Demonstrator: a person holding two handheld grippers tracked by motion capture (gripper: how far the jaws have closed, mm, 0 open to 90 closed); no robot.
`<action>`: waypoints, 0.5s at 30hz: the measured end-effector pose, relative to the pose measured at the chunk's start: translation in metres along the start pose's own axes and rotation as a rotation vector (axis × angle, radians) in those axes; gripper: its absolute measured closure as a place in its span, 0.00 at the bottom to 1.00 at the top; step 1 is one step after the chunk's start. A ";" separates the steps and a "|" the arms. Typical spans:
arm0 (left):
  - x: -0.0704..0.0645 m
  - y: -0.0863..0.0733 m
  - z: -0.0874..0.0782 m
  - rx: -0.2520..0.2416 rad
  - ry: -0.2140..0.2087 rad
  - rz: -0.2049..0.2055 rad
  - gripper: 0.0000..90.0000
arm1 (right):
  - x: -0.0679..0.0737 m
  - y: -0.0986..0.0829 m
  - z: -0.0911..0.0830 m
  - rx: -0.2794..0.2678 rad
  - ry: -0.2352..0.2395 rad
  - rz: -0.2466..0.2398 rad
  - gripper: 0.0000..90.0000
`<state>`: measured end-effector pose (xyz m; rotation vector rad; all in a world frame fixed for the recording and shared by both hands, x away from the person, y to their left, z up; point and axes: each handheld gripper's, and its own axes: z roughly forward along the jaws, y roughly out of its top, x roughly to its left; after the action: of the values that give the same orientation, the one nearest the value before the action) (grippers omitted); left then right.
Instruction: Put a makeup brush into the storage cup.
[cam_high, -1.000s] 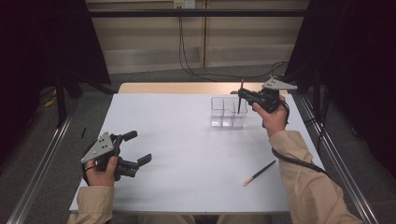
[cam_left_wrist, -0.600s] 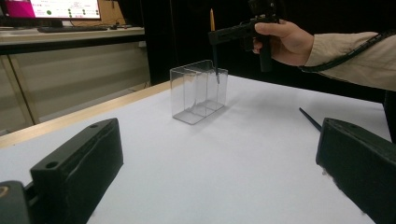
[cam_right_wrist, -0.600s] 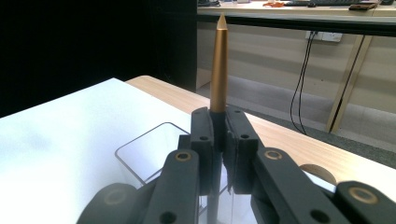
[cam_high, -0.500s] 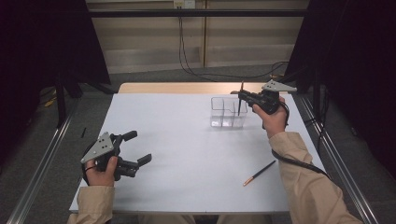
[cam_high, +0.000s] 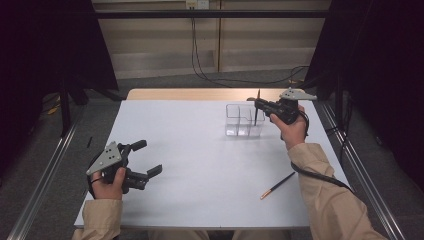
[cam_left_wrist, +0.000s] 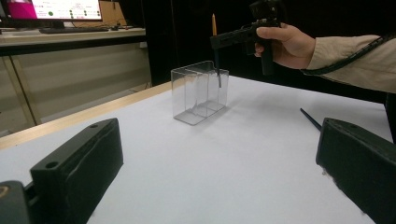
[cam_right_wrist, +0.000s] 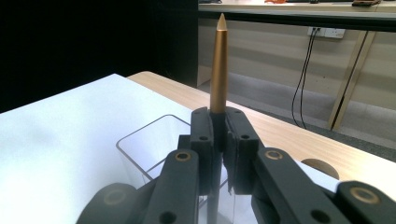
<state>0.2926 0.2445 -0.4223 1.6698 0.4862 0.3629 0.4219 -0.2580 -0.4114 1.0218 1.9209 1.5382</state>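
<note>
Since the frame a second ago the right gripper (cam_high: 261, 104) has barely shifted: it holds at the same spot over the far right of the white table (cam_high: 200, 165), and the left gripper (cam_high: 145, 159) has not moved either.

The right gripper's jaws are clamped on a slim black pen with a gold tapered end (cam_right_wrist: 218, 70), held upright with the gold end pointing up above the jaws. Its dark lower part hangs below the jaws into the clear plastic organiser box with divided compartments (cam_high: 243, 121), at the box's right end as the high view shows it; which compartment it sits in cannot be told, nor whether the tip touches the bottom.

A second black pen with a gold end (cam_high: 278, 185) lies flat on the table, well nearer the person than the right gripper and apart from the box.

The left gripper rests low at the near left, its jaws spread wide with nothing between them. Between it and the box is bare white tabletop. The box stands near the far edge, where a strip of wooden tabletop (cam_high: 200, 94) shows beyond the white sheet, and the right gripper is close to the table's right edge.
</note>
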 end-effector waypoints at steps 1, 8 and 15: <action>0.000 0.000 0.000 -0.001 -0.001 -0.001 0.01 | 0.000 0.000 0.000 0.000 0.002 0.002 0.92; 0.000 -0.001 0.001 0.001 -0.005 -0.008 0.01 | 0.000 -0.002 0.000 0.002 0.005 0.002 0.87; 0.000 -0.001 0.002 -0.009 0.000 -0.015 0.01 | 0.005 0.000 0.001 -0.002 0.022 0.038 0.39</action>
<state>0.2936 0.2433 -0.4232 1.6563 0.4963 0.3537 0.4198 -0.2530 -0.4111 1.0507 1.9250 1.5777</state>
